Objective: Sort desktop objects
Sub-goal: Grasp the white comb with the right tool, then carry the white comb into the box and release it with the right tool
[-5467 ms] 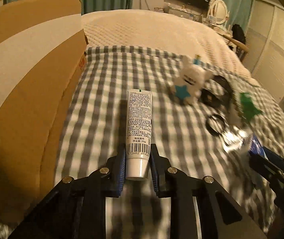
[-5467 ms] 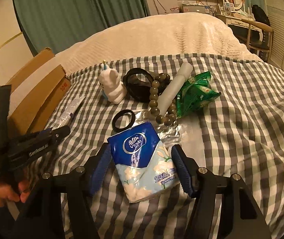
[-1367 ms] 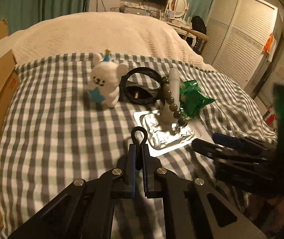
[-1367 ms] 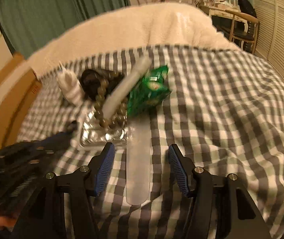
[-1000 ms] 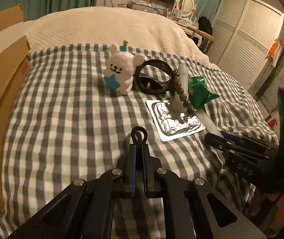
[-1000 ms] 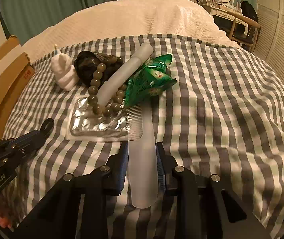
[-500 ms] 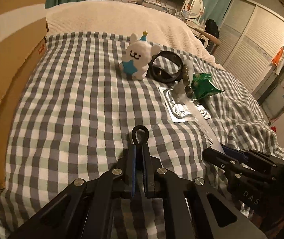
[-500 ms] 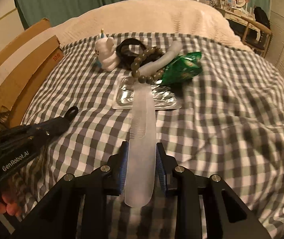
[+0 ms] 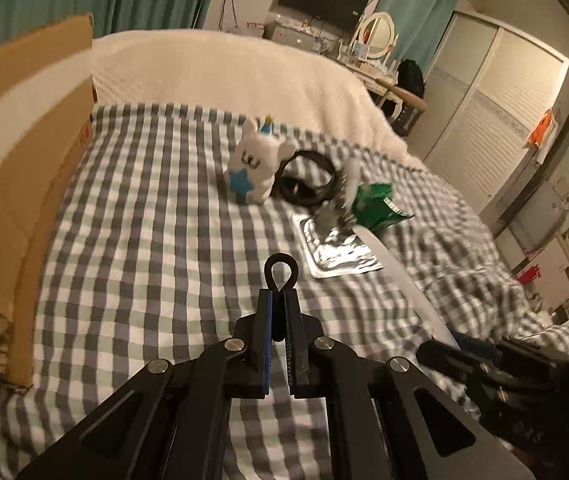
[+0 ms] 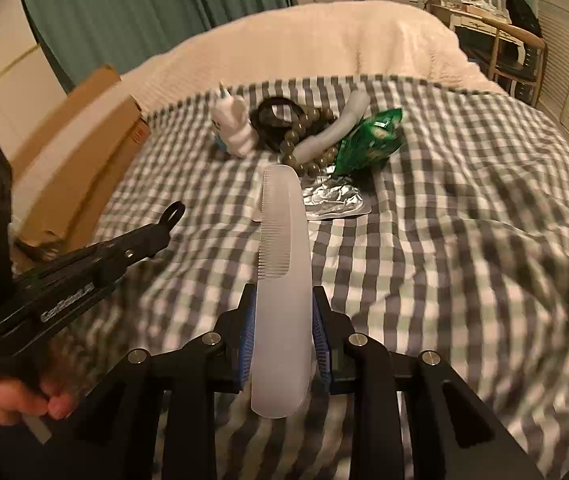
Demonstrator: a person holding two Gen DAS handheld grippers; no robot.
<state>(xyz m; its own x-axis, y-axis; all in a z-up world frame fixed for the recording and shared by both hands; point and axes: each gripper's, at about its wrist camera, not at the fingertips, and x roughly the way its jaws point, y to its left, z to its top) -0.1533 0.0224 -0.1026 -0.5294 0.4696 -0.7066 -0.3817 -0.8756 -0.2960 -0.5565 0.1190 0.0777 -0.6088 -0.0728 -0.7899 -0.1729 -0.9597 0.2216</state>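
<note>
i kept my right tongs [image 10: 284, 340] clamped on the white comb [image 10: 284, 264] and left tongs [image 9: 278, 344] pinched on the black ring [image 9: 281, 270], aiming both squarely over the cardboard box [image 9: 24, 168].

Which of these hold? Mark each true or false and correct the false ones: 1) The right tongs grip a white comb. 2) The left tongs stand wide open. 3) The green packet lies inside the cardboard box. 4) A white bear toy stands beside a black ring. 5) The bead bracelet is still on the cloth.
1) True: the right tongs are shut on the white comb.
2) False: the left tongs are shut on a black loop.
3) False: the green packet lies on the checked cloth, far from the cardboard box.
4) True: the bear toy stands next to the black ring.
5) True: the bead bracelet lies on the cloth.
</note>
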